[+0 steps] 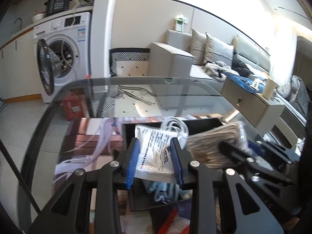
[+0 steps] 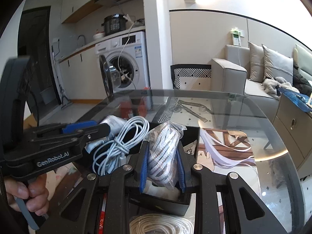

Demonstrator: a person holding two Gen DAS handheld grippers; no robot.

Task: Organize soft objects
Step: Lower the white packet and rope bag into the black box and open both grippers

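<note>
My left gripper (image 1: 155, 159) is shut on a white printed plastic packet (image 1: 154, 152) and holds it over a black box (image 1: 202, 121) on the glass table. My right gripper (image 2: 162, 167) is shut on a striped fabric bundle in a clear bag (image 2: 162, 156), also over the black box (image 2: 192, 134). That bundle (image 1: 212, 146) and the right gripper (image 1: 253, 156) show at the right in the left wrist view. A coiled white cable (image 2: 120, 144) lies in the box beside the bundle. The left gripper (image 2: 85, 128) shows at the left in the right wrist view.
The round glass table (image 2: 243, 105) carries a printed mat (image 2: 228, 146). A coil of white rope (image 2: 159, 224) lies below the right gripper. Blue cloth (image 1: 161, 191) and a red bag (image 1: 175, 222) lie below the left gripper. A washing machine (image 1: 62, 54) and sofa (image 1: 171, 58) stand beyond.
</note>
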